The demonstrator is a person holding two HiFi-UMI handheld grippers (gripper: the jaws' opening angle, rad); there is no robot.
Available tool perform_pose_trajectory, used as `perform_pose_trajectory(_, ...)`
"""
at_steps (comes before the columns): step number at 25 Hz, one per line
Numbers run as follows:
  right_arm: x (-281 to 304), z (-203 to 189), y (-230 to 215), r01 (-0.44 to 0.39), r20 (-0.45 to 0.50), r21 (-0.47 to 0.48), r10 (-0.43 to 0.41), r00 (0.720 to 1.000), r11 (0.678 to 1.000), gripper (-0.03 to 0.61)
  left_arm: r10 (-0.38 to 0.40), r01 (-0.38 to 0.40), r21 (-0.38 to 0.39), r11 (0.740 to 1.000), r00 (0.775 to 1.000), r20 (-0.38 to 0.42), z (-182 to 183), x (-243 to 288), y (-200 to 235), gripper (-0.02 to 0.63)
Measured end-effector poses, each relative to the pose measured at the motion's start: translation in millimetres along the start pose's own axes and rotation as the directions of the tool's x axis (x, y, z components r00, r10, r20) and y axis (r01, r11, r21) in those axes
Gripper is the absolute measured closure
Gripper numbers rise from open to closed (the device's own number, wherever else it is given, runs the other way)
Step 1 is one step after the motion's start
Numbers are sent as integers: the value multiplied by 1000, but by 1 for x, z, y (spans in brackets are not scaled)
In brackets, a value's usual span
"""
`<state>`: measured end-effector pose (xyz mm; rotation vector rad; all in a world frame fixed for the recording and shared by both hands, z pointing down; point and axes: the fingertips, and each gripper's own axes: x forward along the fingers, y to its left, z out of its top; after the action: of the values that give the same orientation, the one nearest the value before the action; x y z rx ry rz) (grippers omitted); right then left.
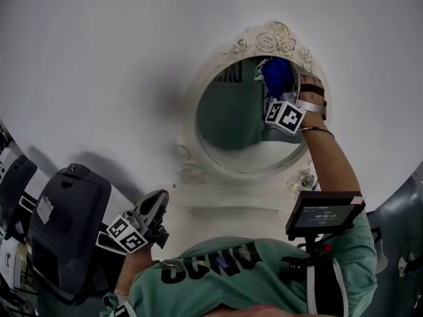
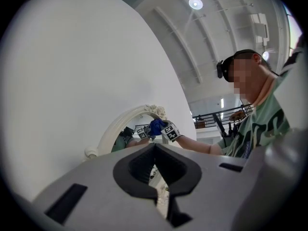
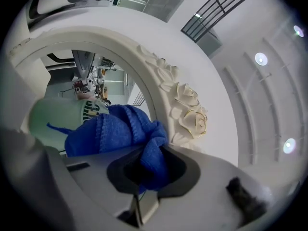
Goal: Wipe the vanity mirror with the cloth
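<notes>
Oval white-framed vanity mirror (image 1: 231, 127): wipe underway at top, rest looks pending; right gripper (image 3: 144, 170) clamps blue terry cloth (image 3: 115, 129), left gripper (image 2: 155, 150) closed, empty.

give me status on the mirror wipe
Right tongs shut on bunched blue cloth, against oval white-framed vanity mirror near its top. Left tongs shut, empty, held low. Nothing blocking the glass.

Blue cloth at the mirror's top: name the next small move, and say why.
Probably sweep the right gripper down across the mirror: it is shut on the blue cloth at the mirror's top edge, with most of the glass lying below.
</notes>
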<state>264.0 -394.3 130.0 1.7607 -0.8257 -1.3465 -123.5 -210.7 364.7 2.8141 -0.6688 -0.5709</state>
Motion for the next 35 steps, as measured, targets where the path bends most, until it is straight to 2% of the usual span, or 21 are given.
perform_pose_trajectory(5, -2, 4, 16, -41, 7, 48, 41, 999, 998, 532, -7, 7, -4, 1000, 1000, -22, -8, 2, 7, 604)
perform_pose_trajectory(9, -24, -8, 39, -91, 13, 17, 90, 996, 996, 532, -35, 34, -33, 999, 998, -49, -16, 12, -10, 604)
perform_pose_trajectory(14, -68, -23, 110, -192, 26, 1, 192, 981, 981, 532, -23, 17, -61, 998, 995, -94, -25, 13, -15, 603)
perform_pose_trajectory(19, -124, -31, 211, -318, 35, 17, 318, 948, 948, 532, 1, -19, -106, 994, 986, -168, -50, 5, -5, 604)
perform_pose_trajectory(21, -148, -37, 255, -386, 36, 15, 386, 922, 922, 532, 15, -42, -128, 991, 979, -205, -63, 2, -2, 604)
perform_pose_trajectory(23, -176, -45, 299, -466, 35, 1, 465, 884, 885, 531, 30, -66, -147, 987, 971, -237, -74, 0, -3, 603)
perform_pose_trajectory(27, -227, -62, 389, -621, 9, -56, 622, 783, 782, 531, 51, -106, -187, 977, 960, -275, -93, -4, 0, 604)
perform_pose_trajectory(29, -246, -71, 427, -683, -20, -74, 684, 729, 726, 531, 60, -123, -206, 971, 956, -288, -102, -7, 4, 604)
perform_pose_trajectory(30, -253, -75, 440, -702, -32, -71, 702, 712, 709, 531, 64, -130, -212, 969, 954, -295, -105, -9, 5, 603)
perform_pose_trajectory(35, -254, -77, 446, -740, -49, -27, 739, 672, 672, 532, 68, -140, -220, 965, 951, -303, -113, -14, 8, 604)
